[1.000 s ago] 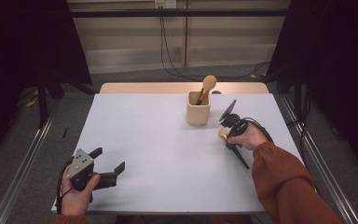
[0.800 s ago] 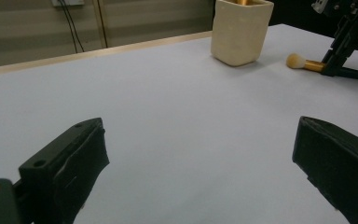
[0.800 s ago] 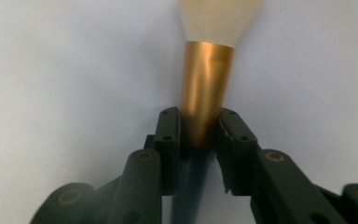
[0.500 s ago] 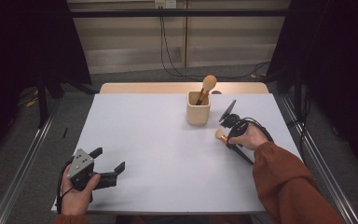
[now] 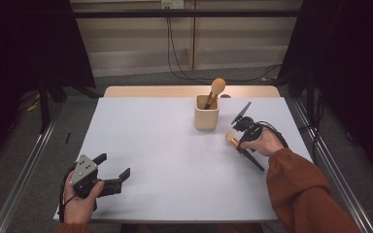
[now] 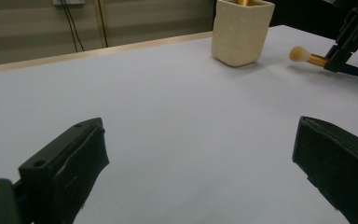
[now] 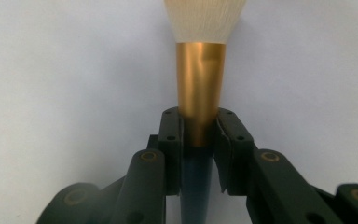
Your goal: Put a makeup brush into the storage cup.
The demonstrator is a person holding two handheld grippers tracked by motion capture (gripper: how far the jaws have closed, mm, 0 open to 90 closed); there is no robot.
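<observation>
A makeup brush (image 5: pixel 232 138) with a pale head, gold ferrule and dark handle is held at the right of the white table (image 5: pixel 175 160). My right gripper (image 5: pixel 243 141) is shut on it. In the right gripper view the pads clamp the ferrule (image 7: pixel 200 84) just where the handle starts, right gripper (image 7: pixel 199 123). The head points toward a cream cup (image 5: pixel 207 115), which holds a second brush (image 5: pixel 217 86). My left gripper (image 5: pixel 114 165) rests open at the table's near left with nothing between its fingers. In the left gripper view its jaws stand wide, left gripper (image 6: pixel 200 158), and the cup (image 6: pixel 240 30) and held brush (image 6: pixel 303 55) lie ahead.
The table's far edge meets a wooden strip (image 5: pixel 189 91). Metal rails (image 5: pixel 24 170) run along the floor on both sides. Cables (image 5: pixel 175 53) hang down the back wall. A wide bare stretch of tabletop lies between the two grippers.
</observation>
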